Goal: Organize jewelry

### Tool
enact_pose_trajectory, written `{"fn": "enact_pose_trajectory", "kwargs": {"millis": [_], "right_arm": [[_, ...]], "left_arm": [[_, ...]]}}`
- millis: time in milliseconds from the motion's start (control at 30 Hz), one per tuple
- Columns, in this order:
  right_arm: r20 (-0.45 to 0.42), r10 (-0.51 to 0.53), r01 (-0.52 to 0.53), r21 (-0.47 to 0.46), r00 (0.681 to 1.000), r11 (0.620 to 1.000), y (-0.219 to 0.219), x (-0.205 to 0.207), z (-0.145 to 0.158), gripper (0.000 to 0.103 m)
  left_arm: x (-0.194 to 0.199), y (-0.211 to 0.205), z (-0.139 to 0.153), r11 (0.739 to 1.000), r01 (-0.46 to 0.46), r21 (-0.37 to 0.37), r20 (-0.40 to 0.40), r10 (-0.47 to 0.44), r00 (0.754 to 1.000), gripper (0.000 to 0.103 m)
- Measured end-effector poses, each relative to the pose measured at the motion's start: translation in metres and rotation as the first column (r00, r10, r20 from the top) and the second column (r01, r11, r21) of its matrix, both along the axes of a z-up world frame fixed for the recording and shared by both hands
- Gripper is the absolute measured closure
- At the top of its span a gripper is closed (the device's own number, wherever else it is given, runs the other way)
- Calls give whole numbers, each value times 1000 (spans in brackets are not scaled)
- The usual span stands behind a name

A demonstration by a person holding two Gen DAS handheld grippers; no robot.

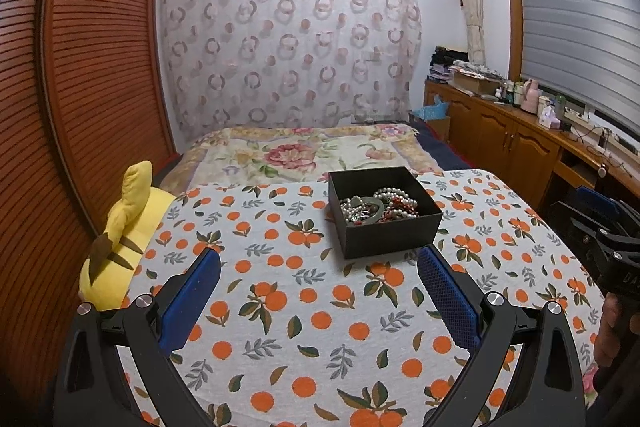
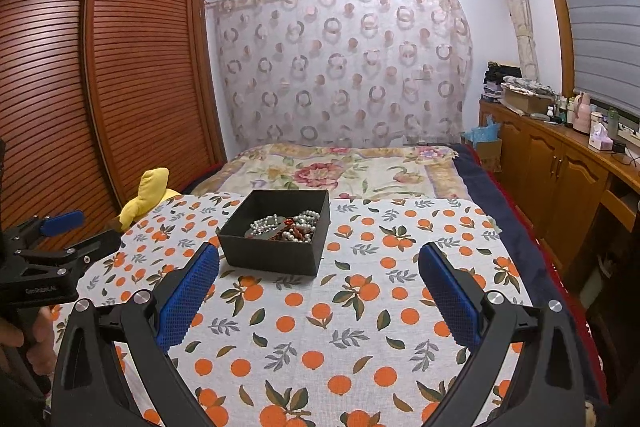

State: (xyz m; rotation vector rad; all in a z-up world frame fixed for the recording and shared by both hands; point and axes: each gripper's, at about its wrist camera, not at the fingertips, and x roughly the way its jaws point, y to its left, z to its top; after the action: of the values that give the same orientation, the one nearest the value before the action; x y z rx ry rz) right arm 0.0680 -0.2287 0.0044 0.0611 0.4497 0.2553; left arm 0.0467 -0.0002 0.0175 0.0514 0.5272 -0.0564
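An open black box (image 1: 394,231) (image 2: 272,251) stands on the table's orange-print cloth (image 1: 304,311) (image 2: 348,311). Inside lies a tangle of jewelry (image 1: 378,207) (image 2: 286,225): white pearl strands, red beads and a grey-green bangle. My left gripper (image 1: 320,259) is open, short of the box with bare cloth between its blue pads; it also shows at the left edge of the right wrist view as the left gripper (image 2: 76,231). My right gripper (image 2: 320,253) is open, the box just past its left finger (image 2: 188,297). Its body, the right gripper (image 1: 600,227), shows at the right edge, held by a hand.
A yellow plush toy (image 1: 120,239) (image 2: 150,195) leans at the table's far left edge. Behind the table is a bed with a floral blanket (image 1: 304,151). A louvred wooden wardrobe (image 1: 80,75) is at left, cluttered wooden cabinets (image 2: 560,163) at right.
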Motion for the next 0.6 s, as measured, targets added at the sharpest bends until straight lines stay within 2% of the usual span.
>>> {"fn": "enact_pose_trajectory", "kwargs": {"millis": [600], "right_arm": [[0, -1, 1, -1, 1000, 1000, 1, 0, 0, 2]], "left_arm": [[-1, 0, 0, 1000, 2, -3, 1, -2, 1000, 8]]}}
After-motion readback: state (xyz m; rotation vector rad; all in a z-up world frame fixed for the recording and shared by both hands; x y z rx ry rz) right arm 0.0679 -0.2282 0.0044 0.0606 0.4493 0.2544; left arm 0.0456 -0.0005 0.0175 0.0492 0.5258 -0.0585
